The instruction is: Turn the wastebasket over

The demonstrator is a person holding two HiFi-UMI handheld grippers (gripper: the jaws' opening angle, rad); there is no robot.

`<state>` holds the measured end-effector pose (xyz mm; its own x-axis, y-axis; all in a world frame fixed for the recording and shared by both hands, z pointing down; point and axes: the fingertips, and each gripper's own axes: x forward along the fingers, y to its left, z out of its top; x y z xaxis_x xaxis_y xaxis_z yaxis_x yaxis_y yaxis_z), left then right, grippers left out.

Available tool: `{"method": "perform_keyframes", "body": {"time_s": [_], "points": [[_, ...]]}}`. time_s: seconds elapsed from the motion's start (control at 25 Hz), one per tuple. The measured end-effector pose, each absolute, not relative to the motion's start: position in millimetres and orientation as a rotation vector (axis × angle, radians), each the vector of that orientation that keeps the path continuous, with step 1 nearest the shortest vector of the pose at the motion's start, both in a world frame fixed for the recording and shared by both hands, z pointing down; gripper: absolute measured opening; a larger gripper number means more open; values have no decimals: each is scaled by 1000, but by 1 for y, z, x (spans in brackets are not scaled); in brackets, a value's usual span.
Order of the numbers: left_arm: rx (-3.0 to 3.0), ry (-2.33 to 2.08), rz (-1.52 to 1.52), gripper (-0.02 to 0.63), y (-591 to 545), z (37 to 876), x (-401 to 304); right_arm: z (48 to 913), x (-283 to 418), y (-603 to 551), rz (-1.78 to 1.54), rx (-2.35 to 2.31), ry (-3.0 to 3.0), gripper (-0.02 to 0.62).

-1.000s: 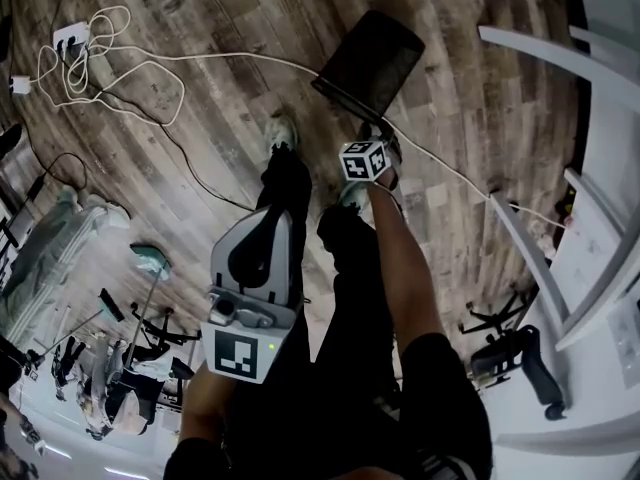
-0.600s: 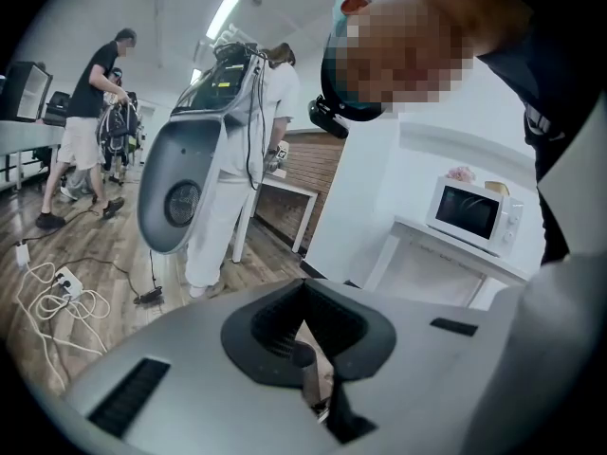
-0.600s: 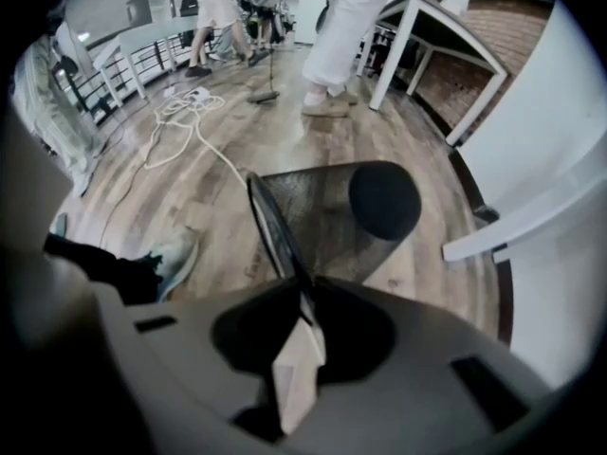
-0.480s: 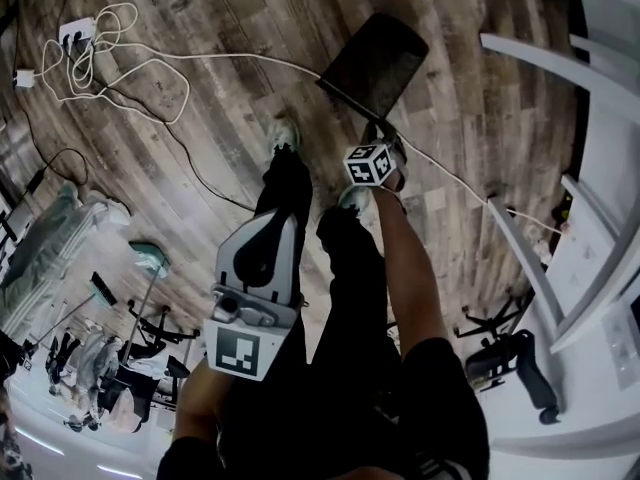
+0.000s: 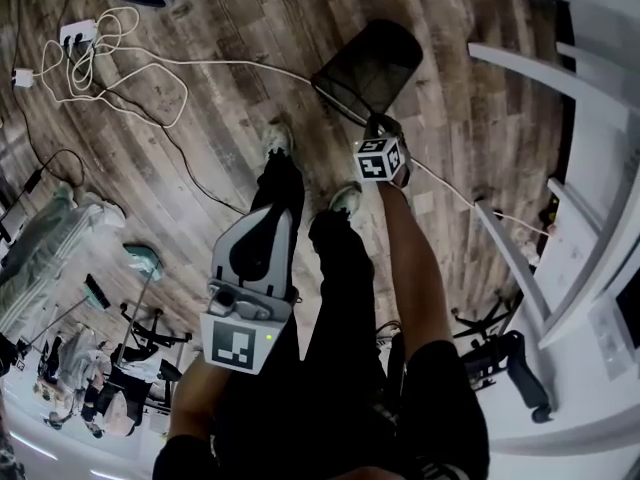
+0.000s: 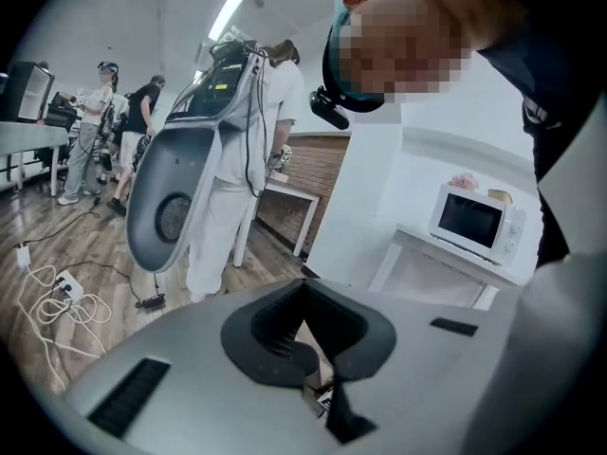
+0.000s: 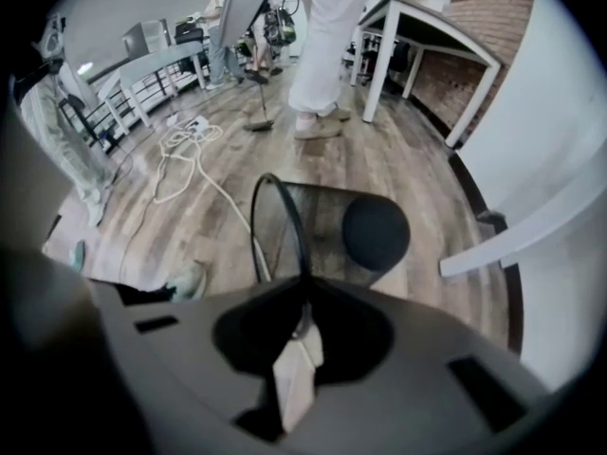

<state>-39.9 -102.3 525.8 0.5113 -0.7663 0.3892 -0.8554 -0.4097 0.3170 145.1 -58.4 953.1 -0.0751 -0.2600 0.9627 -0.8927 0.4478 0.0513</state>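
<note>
The black mesh wastebasket lies tipped on the wooden floor, its near rim raised. In the right gripper view the wastebasket shows its round mouth and dark bottom. My right gripper points steeply down at that rim. Its jaws are closing, with the thin rim wire caught between the pads, right gripper. My left gripper is held back by the person's leg, shut with nothing in it. In its own view the left gripper faces the room, away from the basket.
A white cable and power strip lie on the floor at far left, and one cable runs past the basket. White tables and an office chair stand at right. The person's shoes are just short of the basket. People stand in the background.
The right gripper has risen and shifted right with the basket's rim. The wastebasket has tipped from a flat dark shape to one showing its open mesh mouth. The left gripper stayed put.
</note>
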Motion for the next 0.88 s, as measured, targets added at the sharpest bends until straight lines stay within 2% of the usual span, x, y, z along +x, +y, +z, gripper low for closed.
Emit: {"method": "perform_keyframes", "body": {"time_s": [0.6, 0.88], "points": [[2190, -1292, 237, 39, -91, 528, -42, 909, 163, -84, 1046, 1132, -1598, 55], [2158, -1220, 309, 132, -72, 542, -29, 887, 166, -64, 1143, 1143, -1581, 51]]}}
